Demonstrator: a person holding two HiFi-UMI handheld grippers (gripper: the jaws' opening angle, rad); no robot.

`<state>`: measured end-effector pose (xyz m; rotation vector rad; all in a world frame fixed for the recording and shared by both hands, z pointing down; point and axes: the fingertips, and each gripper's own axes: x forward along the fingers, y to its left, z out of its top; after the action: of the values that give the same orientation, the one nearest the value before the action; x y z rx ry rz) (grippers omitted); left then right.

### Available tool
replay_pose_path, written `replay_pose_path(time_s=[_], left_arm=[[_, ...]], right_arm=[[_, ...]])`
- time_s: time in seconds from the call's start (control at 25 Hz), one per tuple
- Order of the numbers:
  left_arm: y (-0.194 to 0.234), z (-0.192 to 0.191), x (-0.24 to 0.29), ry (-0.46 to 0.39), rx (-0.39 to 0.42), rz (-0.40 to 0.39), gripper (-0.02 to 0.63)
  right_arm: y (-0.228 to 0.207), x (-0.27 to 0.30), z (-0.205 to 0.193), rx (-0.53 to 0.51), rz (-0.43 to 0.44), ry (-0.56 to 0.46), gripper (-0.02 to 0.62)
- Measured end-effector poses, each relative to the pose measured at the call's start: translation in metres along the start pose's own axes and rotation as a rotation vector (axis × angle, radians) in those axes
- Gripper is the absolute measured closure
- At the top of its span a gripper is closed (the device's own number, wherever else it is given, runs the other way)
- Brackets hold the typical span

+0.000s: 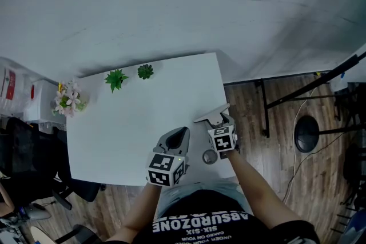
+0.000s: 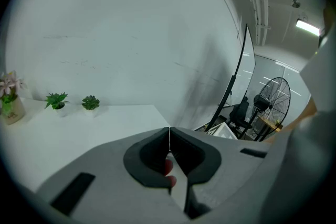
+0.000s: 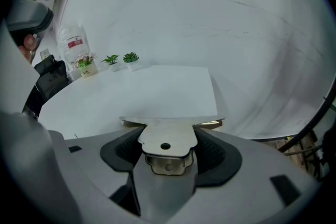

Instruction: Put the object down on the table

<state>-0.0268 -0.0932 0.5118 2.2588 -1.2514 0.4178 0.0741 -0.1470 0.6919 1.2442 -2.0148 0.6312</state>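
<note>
**Head view.** The white counter (image 1: 131, 134) stands against a pale wall. The left gripper (image 1: 178, 137) is over the counter's near edge, at the middle. The right gripper (image 1: 220, 120) is over the counter's near right corner and holds a flat metal scraper (image 1: 210, 114), with the blade pointing toward the counter's far side. Whether the blade touches the counter cannot be told. A small round grey object (image 1: 210, 156) lies at the counter's near edge between the two grippers. A leafy plant (image 1: 116, 78) and a succulent (image 1: 145, 71) stand along the counter's far edge. A pot of pink flowers (image 1: 69, 99) stands at the counter's left edge.

**Left gripper view.** The fingers (image 2: 145, 160) are pressed together, leaving only a thin seam, and nothing is between them. The counter lies ahead, with both plants and the flowers at its far left.

**Right gripper view.** The fingers (image 3: 123, 150) clamp the scraper's shank from both sides. The wide blade runs level across the view, over the counter's near part.
</note>
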Motion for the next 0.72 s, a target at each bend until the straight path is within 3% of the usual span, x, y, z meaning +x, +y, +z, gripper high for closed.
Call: replay_pose_path(time_s=[0.36, 0.72], left_arm=[[0.0, 0.0, -0.007, -0.013, -0.003, -0.002, 0.607], [-0.003, 0.004, -0.017, -0.024, 0.017, -0.009, 0.608]], right_arm=[[0.001, -0.001, -0.001, -0.006, -0.006, -0.017, 0.307], [0.005, -0.001, -0.003, -0.019, 0.066, 0.031, 0.301]])
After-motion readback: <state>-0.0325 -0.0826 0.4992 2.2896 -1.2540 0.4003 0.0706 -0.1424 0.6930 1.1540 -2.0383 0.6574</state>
